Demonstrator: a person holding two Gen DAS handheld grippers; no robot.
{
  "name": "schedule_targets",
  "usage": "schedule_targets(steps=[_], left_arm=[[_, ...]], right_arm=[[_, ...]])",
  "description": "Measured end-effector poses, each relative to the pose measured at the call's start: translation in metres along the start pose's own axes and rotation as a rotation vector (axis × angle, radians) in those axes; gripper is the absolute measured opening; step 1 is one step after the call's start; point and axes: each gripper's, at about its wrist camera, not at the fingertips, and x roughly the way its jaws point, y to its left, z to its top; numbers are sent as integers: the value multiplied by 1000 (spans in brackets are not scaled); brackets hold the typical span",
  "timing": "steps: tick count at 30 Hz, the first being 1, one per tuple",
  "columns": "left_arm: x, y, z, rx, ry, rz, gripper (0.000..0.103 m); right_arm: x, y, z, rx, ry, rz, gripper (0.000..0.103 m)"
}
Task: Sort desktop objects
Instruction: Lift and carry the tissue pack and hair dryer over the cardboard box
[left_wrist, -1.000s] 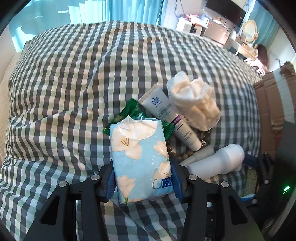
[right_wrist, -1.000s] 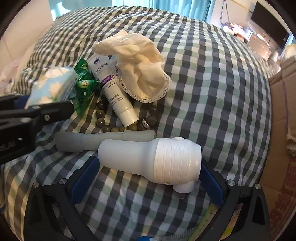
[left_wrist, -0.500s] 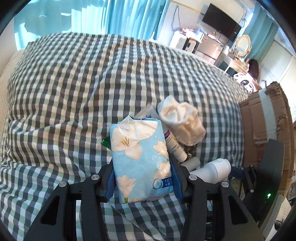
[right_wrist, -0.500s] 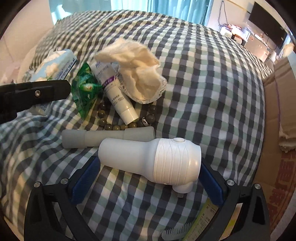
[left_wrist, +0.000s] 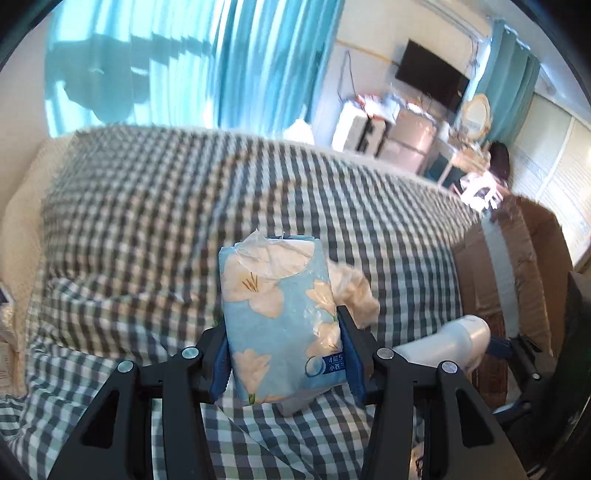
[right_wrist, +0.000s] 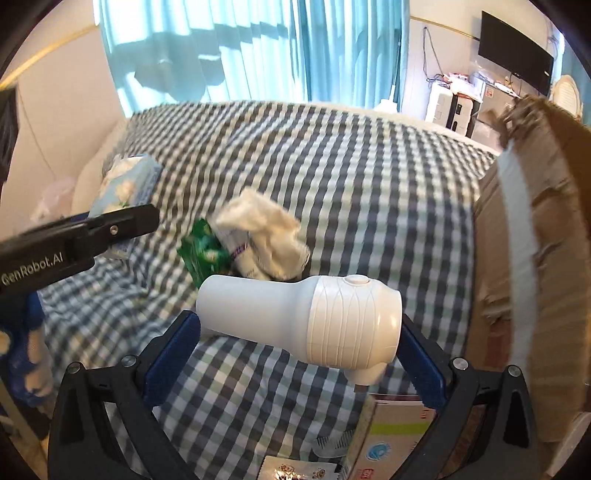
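Carrying step: my left tool (left_wrist: 282, 363) grips the blue floral tissue pack (left_wrist: 277, 325), my right tool (right_wrist: 299, 350) the white plastic bottle-shaped device (right_wrist: 306, 321); next, the brown cardboard box (right_wrist: 535, 258), I judge.

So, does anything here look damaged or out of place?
Yes. The tissue pack clamped in the left gripper has its plastic wrapper torn open at the top. On the checked bedspread, a crumpled cream cloth lies heaped over a tube, beside a green packet.
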Motion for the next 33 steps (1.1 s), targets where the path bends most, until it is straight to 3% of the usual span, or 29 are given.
schedule_targets(steps=[4,11,21,33], left_arm=[[-21,-5,13,-3,-75,-1,51],[-83,-9,16,44,-193,-15,51],[-134,-37,22,102,-300,-49,51],[-166,-71,29,103,-381,-59,51]], right_arm=[[-32,-18,7,3,-84,49,102],[-89,-13,12,-20,-263,67,102],[-161,-12,10,-23,-457,62,102],[-218,-45,-2,-19,-588,39,102]])
